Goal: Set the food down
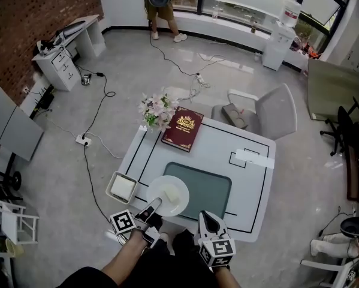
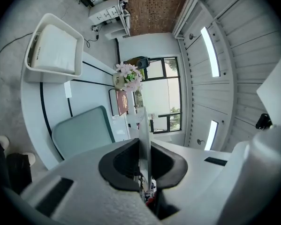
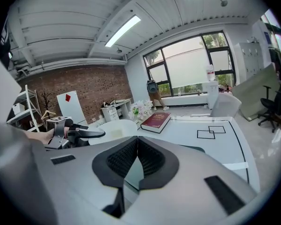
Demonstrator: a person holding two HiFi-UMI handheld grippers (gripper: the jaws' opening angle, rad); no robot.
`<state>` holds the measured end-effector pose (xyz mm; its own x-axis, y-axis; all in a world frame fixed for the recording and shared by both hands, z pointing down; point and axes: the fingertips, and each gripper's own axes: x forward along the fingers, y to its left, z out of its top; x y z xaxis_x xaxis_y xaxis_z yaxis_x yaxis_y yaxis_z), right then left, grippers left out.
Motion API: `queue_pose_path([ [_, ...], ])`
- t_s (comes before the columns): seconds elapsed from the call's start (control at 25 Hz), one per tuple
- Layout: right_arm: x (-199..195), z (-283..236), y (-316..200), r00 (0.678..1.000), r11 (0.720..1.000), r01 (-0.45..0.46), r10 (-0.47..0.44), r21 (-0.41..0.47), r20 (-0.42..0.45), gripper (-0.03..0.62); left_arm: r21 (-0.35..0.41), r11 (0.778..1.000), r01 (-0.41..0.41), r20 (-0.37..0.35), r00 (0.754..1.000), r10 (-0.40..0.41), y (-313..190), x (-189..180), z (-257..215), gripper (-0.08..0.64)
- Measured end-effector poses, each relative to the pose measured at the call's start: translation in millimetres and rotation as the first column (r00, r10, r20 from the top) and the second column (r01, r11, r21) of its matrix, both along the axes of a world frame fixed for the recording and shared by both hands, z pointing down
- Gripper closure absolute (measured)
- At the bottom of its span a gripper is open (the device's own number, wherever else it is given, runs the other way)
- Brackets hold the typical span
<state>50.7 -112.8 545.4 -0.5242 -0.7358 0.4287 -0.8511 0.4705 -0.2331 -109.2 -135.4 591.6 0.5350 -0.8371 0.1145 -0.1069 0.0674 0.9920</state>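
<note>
A white plate [image 1: 169,195] carries a pale piece of food [image 1: 172,193] over the table's near left part, overlapping the edge of a teal mat [image 1: 206,188]. My left gripper [image 1: 150,209] is shut on the plate's near rim. In the left gripper view the plate [image 2: 144,139] stands edge-on between the pads. Whether the plate rests on the table I cannot tell. My right gripper [image 1: 207,219] hovers at the table's front edge, shut and empty. The right gripper view shows its jaws together [image 3: 136,146], with the plate [image 3: 113,128] off to the left.
The white table [image 1: 251,179] has black outlines taped on it. A red book [image 1: 183,128] and a flower bunch [image 1: 157,110] sit at its far side. A white square tray [image 1: 122,187] sits by the left edge. A grey chair [image 1: 269,113] stands behind.
</note>
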Motion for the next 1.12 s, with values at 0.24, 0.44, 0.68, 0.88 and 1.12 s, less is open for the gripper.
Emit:
queue_pose_path([
  [0.24,33.7,9.3,-19.4,1.000,1.000,0.018,-0.018,-0.016,0.013,0.583,0.003,1.000,0.010,0.017,1.000,-0.010,-17.1,35.6,0.5,0.535],
  [0.44,47.9,18.9,-17.0,1.000,0.999,0.005,-0.003,-0.054,0.026,0.583,-0.025,0.999,-0.033,0.025,0.999,0.033,-23.0,59.9,3.0,0.534],
  [0.68,65.6,30.8,-21.5,0.997,0.994,-0.069,0.071,-0.085,0.027,0.583,-0.056,0.992,-0.109,0.060,0.992,0.112,-43.0,78.3,25.2,0.534],
  [0.88,71.7,31.9,-24.0,0.993,0.989,-0.118,0.120,-0.091,0.011,0.583,-0.067,0.978,-0.198,0.095,0.974,0.204,-54.0,96.3,40.3,0.535],
  [1.12,74.9,32.5,-18.0,0.984,0.978,-0.178,0.178,-0.111,-0.007,0.583,-0.159,0.940,-0.302,0.122,0.939,0.322,-51.3,118.4,83.6,0.535],
])
